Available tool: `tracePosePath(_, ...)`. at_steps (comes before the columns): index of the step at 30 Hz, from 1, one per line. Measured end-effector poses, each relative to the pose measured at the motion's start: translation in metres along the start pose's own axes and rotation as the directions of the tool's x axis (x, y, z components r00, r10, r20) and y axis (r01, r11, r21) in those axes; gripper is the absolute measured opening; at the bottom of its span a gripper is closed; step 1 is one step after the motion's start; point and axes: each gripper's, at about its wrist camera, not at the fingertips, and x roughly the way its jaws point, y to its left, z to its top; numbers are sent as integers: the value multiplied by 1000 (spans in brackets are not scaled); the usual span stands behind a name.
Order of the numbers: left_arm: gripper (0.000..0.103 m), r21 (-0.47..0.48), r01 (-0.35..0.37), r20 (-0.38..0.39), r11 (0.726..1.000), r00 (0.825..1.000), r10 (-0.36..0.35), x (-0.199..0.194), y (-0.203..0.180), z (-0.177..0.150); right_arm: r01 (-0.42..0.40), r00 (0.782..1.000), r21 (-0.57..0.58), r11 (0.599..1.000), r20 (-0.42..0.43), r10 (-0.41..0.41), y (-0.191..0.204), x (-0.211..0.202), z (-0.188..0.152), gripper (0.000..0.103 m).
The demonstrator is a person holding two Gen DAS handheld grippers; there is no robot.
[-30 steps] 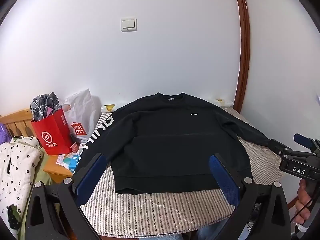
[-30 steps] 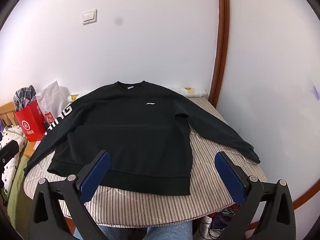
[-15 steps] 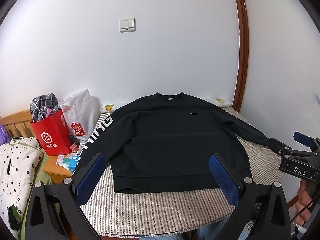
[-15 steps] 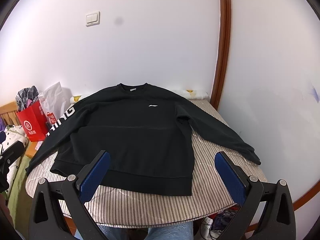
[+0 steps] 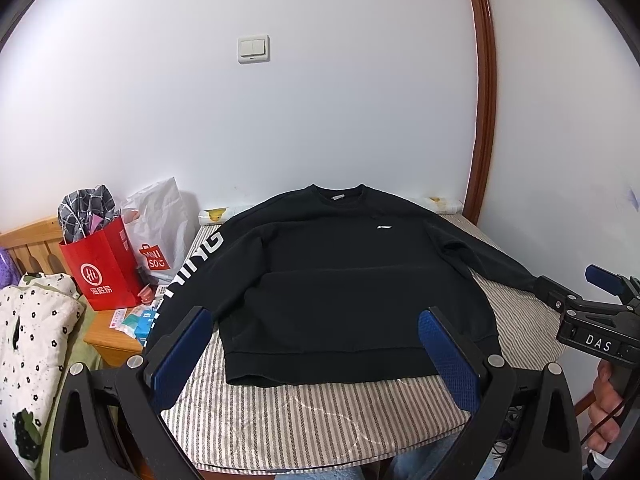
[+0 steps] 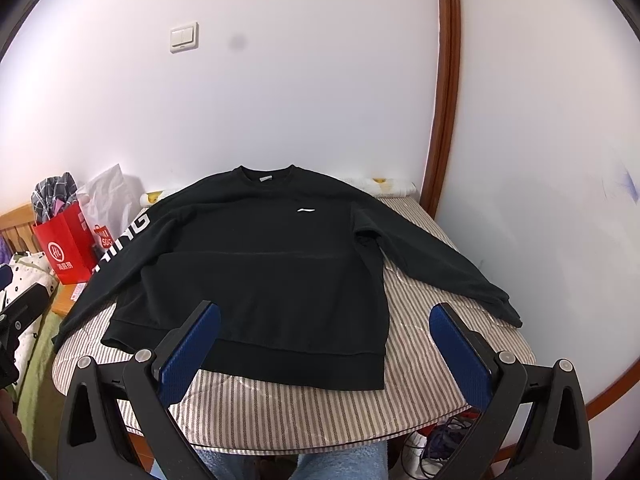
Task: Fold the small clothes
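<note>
**Pre-fold approach: no grasp yet**

The black sweatshirt [image 6: 264, 276] is lying flat, unfolded, on the striped table [image 6: 420, 396]. The left gripper [image 5: 320, 354] and right gripper [image 6: 324, 350] are hovering wide apart, empty. The next move likely calls for gripping a sleeve or hem.

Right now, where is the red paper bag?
In the left wrist view the red paper bag stands at the left, on a wooden nightstand beside the bed, right in front of a white plastic bag.

Black sweatshirt [image 6: 264, 280] lies flat beyond the wide-apart right tongs [image 6: 324, 344].
</note>
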Motion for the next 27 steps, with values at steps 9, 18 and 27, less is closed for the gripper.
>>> tracePosePath(9, 103, -1, 1, -2, 1000, 1000, -1, 1, -1, -1, 0, 1000, 1, 1000, 1, 0, 2, -1, -1, 103)
tracePosePath(18, 103, 0, 2, -2, 1000, 1000, -2, 3, -1, -2, 2, 1000, -6, 1000, -2, -2, 5, -1, 0, 103)
tracePosePath(27, 103, -4, 2, -1, 1000, 1000, -2, 3, -1, -2, 2, 1000, -5, 1000, -1, -2, 6, -1, 0, 103)
